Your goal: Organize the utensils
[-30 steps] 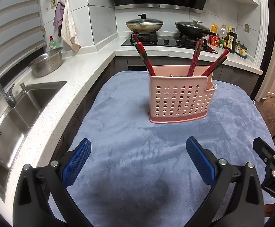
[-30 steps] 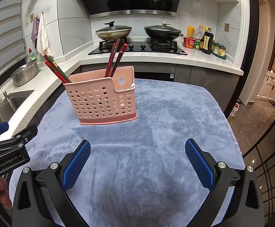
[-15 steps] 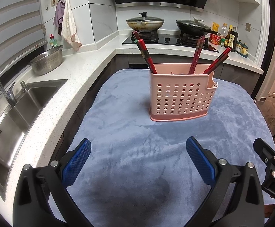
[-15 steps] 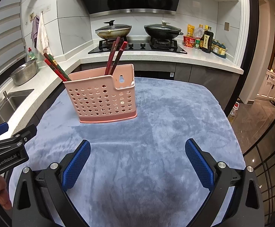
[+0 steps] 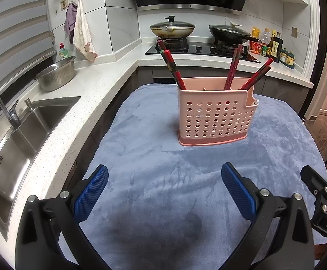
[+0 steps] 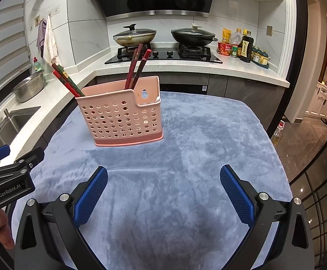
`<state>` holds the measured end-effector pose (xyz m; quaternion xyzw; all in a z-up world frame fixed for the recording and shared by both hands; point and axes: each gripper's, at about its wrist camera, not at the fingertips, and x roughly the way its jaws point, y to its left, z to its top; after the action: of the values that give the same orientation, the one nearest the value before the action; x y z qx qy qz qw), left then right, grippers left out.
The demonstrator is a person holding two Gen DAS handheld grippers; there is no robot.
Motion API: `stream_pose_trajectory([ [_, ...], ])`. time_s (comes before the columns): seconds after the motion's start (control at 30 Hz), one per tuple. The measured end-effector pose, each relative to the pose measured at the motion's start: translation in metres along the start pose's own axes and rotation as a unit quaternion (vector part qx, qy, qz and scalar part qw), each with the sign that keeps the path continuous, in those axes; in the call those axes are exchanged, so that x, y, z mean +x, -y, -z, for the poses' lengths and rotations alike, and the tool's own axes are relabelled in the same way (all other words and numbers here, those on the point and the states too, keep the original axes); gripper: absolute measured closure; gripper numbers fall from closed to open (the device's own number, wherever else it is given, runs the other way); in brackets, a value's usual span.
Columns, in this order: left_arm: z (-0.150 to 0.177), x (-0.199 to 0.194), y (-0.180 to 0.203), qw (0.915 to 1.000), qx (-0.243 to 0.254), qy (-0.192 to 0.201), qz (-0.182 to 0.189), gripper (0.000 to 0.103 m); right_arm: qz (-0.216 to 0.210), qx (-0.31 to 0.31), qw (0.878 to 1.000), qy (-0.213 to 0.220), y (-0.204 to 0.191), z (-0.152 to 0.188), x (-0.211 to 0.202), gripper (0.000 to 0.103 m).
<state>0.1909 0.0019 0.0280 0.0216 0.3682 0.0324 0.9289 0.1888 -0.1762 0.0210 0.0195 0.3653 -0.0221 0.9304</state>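
A pink perforated utensil holder [image 5: 215, 112] [image 6: 120, 114] stands upright on a blue-grey cloth [image 5: 154, 157] [image 6: 197, 148]. Several red chopsticks [image 5: 172, 67] [image 6: 136, 65] lean out of its compartments. My left gripper [image 5: 164, 190] hovers open over the cloth, well short of the holder, with nothing between its blue pads. My right gripper [image 6: 163, 189] is open too, empty, with the holder ahead and to its left. Each gripper shows at the edge of the other's view.
A steel sink [image 5: 17, 139] with a tap and a metal bowl [image 5: 56, 76] sit on the white counter at left. Two lidded pans [image 6: 134, 36] stand on the hob behind. Bottles [image 6: 245, 45] line the back right. The cloth drops off at right toward the floor.
Both grippers have drawn back slightly and tilted, so the holder sits a little farther and higher in view. Both stay open; the holder and chopsticks have not moved.
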Motion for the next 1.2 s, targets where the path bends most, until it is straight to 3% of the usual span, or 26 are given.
stream_pose_trajectory([
  [1.2,-0.0038,0.0000,-0.0020,1.0000,0.004,0.006,0.000,0.007,0.010,0.004,1.000,0.001,-0.0012,-0.0015,0.0001,0.007],
])
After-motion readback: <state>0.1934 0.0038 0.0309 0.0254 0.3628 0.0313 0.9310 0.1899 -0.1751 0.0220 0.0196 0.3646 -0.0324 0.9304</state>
